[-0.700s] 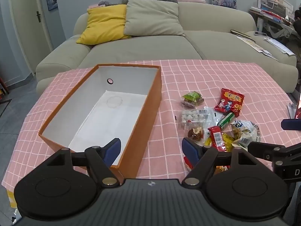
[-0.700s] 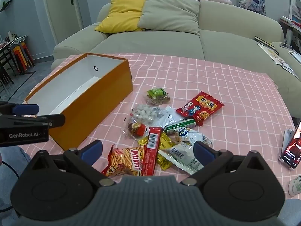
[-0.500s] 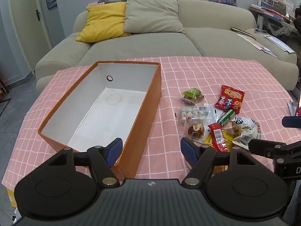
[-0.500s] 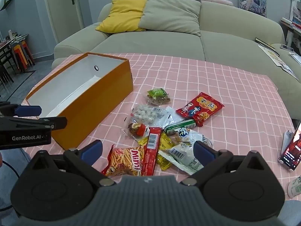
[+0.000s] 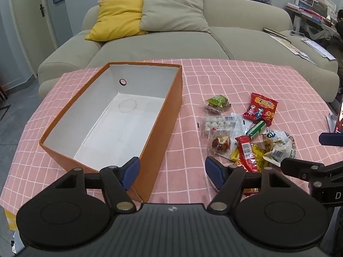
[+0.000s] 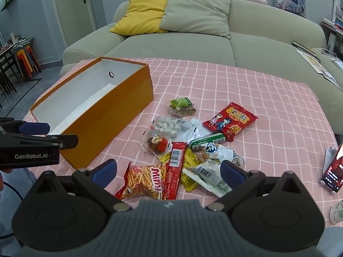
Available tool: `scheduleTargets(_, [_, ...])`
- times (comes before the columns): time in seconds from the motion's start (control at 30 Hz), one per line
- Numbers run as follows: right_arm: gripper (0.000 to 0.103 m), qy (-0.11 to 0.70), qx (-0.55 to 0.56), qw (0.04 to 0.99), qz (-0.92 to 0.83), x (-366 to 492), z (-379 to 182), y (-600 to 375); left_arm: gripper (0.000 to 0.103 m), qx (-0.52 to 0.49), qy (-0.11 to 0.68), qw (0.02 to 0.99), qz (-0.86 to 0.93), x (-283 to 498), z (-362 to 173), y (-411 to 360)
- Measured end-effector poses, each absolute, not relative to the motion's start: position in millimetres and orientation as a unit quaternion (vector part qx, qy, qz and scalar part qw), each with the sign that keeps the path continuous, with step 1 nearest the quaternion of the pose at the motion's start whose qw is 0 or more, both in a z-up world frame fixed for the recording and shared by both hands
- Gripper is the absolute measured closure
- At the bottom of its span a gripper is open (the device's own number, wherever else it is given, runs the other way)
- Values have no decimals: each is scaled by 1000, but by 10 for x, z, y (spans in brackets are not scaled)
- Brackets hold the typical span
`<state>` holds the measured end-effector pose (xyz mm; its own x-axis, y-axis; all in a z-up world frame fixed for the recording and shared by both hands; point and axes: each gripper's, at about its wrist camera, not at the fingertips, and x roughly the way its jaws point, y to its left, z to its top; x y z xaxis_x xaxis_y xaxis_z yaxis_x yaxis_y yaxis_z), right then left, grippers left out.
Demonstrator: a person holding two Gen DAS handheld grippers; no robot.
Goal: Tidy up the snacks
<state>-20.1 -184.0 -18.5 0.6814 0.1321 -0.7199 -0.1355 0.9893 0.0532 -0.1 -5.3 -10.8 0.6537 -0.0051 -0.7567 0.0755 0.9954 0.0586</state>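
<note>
An open orange box (image 5: 165,126) with a white, empty inside stands on the pink checked tablecloth (image 5: 235,81); it also shows in the right wrist view (image 6: 111,126). A pile of snack packets lies right of it: a red packet (image 6: 230,118), a green-topped pack (image 6: 182,107), a Mimi chips bag (image 6: 143,181), a red bar (image 6: 175,167), a white bag (image 6: 216,162). My left gripper (image 5: 171,172) is open and empty above the box's near corner. My right gripper (image 6: 167,172) is open and empty above the near end of the pile.
A beige sofa (image 5: 171,42) with a yellow cushion (image 5: 120,21) and a grey cushion stands behind the table. A phone (image 6: 333,171) leans at the table's right edge. Chairs and stools (image 6: 19,57) stand far left.
Both grippers have drawn back and up slightly, so the box and snacks sit a little farther off. Both remain open. Nothing on the table has moved.
</note>
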Motion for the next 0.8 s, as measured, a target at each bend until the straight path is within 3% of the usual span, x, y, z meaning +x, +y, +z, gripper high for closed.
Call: scheduleTargets(0.8, [4, 402, -4, 914, 53, -182, -211, -1851, 21, 47, 421, 906, -20, -11, -132, -62])
